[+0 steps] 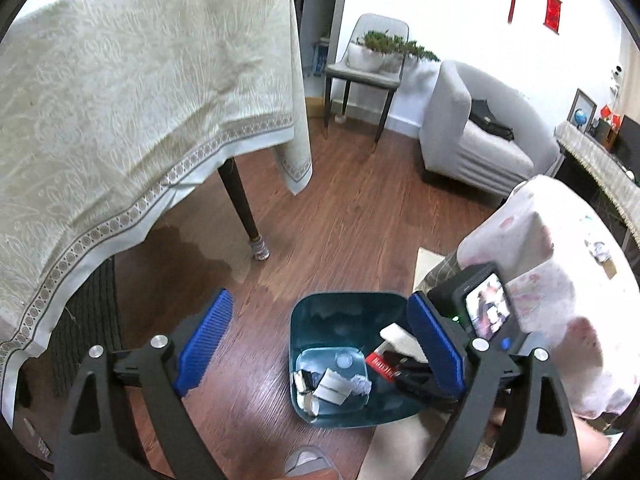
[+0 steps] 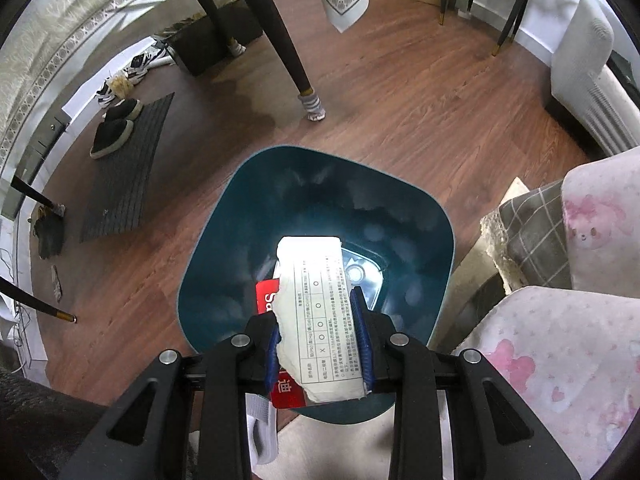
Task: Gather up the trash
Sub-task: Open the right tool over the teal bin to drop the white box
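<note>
1. Right, biggest thing first: the cream patterned tablecloth (image 1: 140,92) drapes over the table on the far left, well apart from the action on the brown wood floor (image 1: 344,224).
2. Down in the near middle stands the dark teal plastic waste bin (image 2: 224,240), open-topped, with crumpled white scraps (image 1: 332,388) already lying at its bottom.
3. The right gripper (image 2: 320,340) hangs directly over that bin, its blue pads pressed in on a torn white printed paper sheet (image 2: 320,300), with a red printed card (image 2: 266,300) tucked behind it.
4. The left gripper (image 1: 320,348) is spread wide, holding nothing, hovering just beside the bin's near left.
5. Risk, as I judge it: the paper is broad and light, so on release it could flutter, catch the bin's near rim and land on the floor.
6. The red card sits off to the left of the pinch; it may drop separately and miss.
</note>
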A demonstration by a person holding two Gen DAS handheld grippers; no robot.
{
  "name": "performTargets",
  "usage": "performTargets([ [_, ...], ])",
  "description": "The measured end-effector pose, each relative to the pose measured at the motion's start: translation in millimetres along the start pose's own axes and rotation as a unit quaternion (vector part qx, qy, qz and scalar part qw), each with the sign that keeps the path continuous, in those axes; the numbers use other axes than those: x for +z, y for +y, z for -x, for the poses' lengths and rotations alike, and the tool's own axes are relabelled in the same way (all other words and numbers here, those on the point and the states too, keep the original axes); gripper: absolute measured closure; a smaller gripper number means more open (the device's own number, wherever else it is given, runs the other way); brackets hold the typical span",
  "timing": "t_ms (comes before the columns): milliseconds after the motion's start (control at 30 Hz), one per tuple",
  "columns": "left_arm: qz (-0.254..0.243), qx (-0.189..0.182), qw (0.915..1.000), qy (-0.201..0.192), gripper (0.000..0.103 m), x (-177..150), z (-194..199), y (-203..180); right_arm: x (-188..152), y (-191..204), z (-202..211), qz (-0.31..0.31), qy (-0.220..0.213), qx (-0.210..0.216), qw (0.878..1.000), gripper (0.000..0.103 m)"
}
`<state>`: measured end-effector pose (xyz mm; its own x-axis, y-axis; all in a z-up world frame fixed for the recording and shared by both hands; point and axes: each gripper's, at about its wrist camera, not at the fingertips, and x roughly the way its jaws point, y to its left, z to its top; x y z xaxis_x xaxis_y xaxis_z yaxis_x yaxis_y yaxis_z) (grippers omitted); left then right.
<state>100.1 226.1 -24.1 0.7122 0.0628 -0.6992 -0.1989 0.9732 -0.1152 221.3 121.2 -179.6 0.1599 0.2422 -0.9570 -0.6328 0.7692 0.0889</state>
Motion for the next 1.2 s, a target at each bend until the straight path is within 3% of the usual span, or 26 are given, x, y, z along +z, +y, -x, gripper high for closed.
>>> performTargets([
  [100,-0.001,-0.003,1.0000,-0.008,0.011,4,8,-2,-2,-3,-6,-0.006,0.004,0.005,1.000,0.068],
  [267,-0.002,-0.011,0.9997,-0.023,0.011,9,19,-7,-2,-6,-9,-0.013,0.008,0.004,1.000,0.050],
  [833,-0.007,-0.036,0.9966,-0.074,0.009,32,50,-31,-9,-6,41,0.001,-0.031,0.020,0.999,0.050],
  [1200,-0.019,-0.057,0.9935,-0.097,0.009,49,58,-68,-16,-38,138,-0.017,-0.141,0.025,0.990,0.047],
])
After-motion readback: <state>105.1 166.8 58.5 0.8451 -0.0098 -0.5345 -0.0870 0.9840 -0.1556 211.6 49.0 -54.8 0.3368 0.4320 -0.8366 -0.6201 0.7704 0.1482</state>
